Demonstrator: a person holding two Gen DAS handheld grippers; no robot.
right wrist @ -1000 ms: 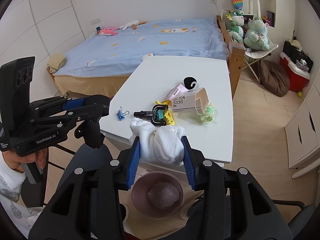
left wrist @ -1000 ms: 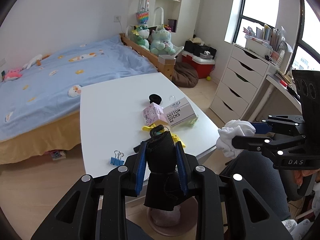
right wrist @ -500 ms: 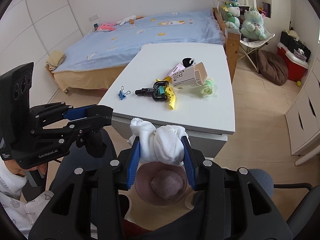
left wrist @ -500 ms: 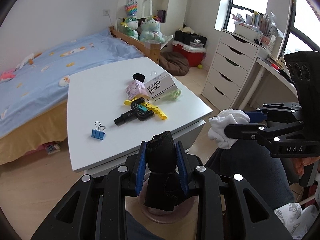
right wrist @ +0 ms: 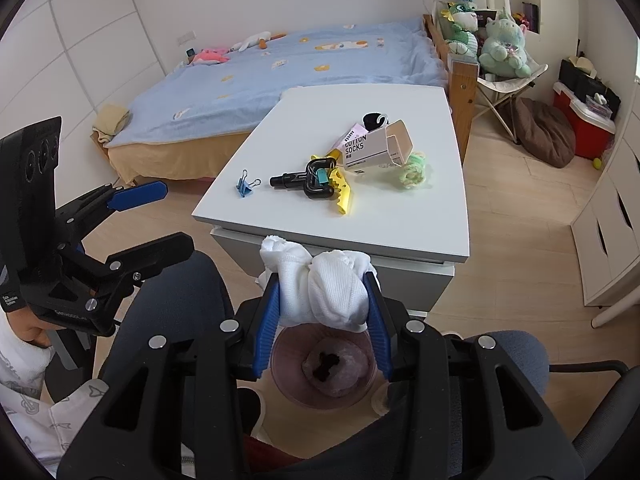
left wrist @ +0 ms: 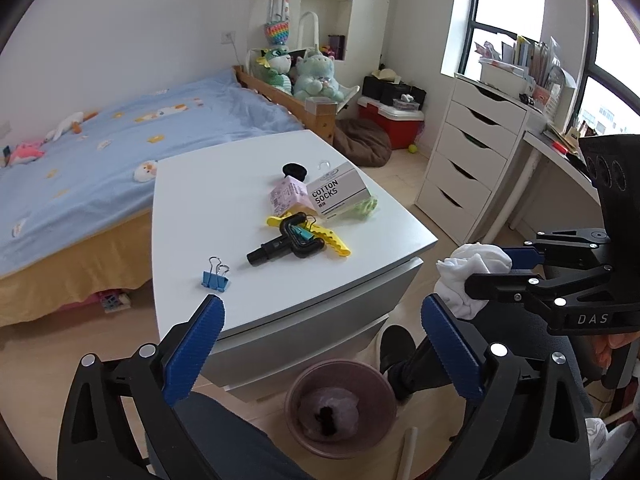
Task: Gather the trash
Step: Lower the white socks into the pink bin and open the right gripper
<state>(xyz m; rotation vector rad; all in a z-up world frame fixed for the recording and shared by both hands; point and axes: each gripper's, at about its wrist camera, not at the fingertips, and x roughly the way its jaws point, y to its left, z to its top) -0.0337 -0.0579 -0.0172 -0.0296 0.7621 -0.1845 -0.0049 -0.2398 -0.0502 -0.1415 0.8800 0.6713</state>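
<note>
On the white table ahead of me sits a loose cluster of things, with a blue-covered bed at ten o'clock behind it, a white chest of drawers at two o'clock under the window, and pale wood floor all round.

Below my left fingers, at six o'clock and down on the floor against the table's front, stands one pinkish bin. A dark lump lies in it on a pale liner; I think it is the black item I was gripping, though it is too small to be sure. My left fingers have just been opening and now stand wide apart with nothing between them.

My right fingers are clamped on one bunched white cloth, which fills the gap between the blue pads and bulges out above them. It hangs directly over the bin, whose mouth shows at six o'clock just beneath the cloth. From the left camera the cloth is at three o'clock.

Counted on the table: one blue binder clip, one black handled tool lying across one yellow toothed strip, one "cotton socks" box, one pink packet, one small black round thing and one pale green fuzzy bit.
</note>
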